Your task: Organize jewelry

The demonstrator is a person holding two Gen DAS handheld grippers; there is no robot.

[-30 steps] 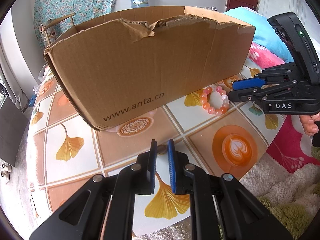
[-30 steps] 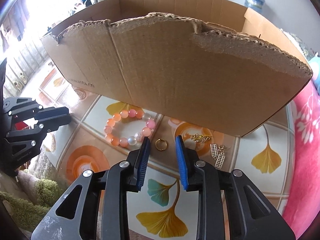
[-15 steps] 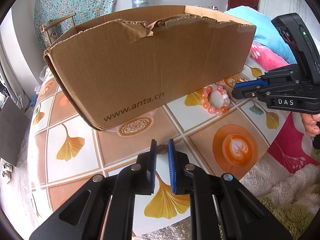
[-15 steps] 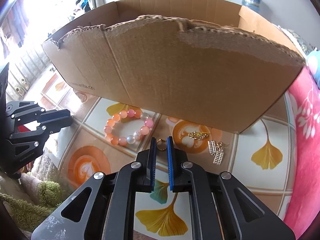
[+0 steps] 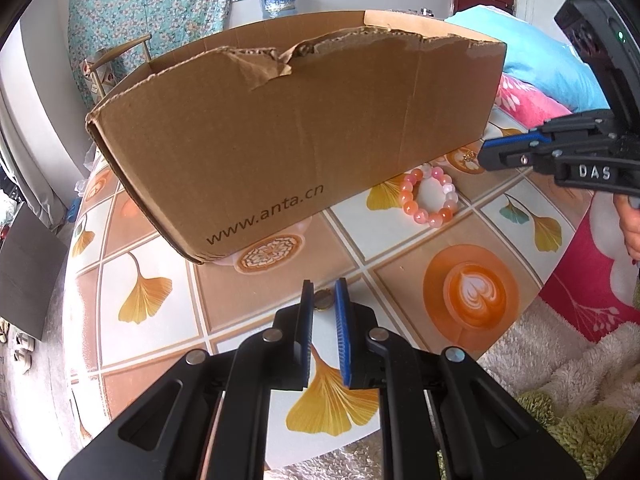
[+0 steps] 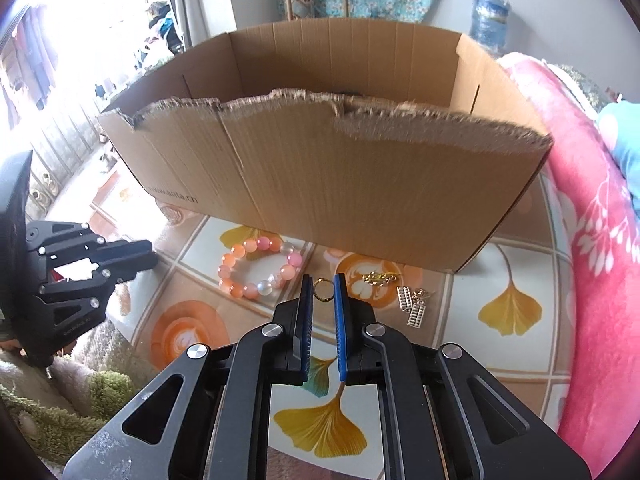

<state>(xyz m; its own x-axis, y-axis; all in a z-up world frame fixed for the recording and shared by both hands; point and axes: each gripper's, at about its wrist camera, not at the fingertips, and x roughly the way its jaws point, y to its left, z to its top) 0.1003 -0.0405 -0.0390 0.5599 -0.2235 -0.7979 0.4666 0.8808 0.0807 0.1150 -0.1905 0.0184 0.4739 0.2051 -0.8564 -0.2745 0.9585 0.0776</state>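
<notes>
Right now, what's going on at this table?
A person is sorting jewelry with two handheld grippers. The right gripper has just closed on a small gold ring in front of the torn brown cardboard box. The left gripper is shut on a small gold-coloured piece. A pink and orange bead bracelet, a gold chain piece and silver ladder earrings lie on the leaf-patterned tablecloth.

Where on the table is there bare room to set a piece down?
Free: the table left of the left hand-held gripper, below the box. Crowded: by the bracelet, ring, chain and earrings.
</notes>
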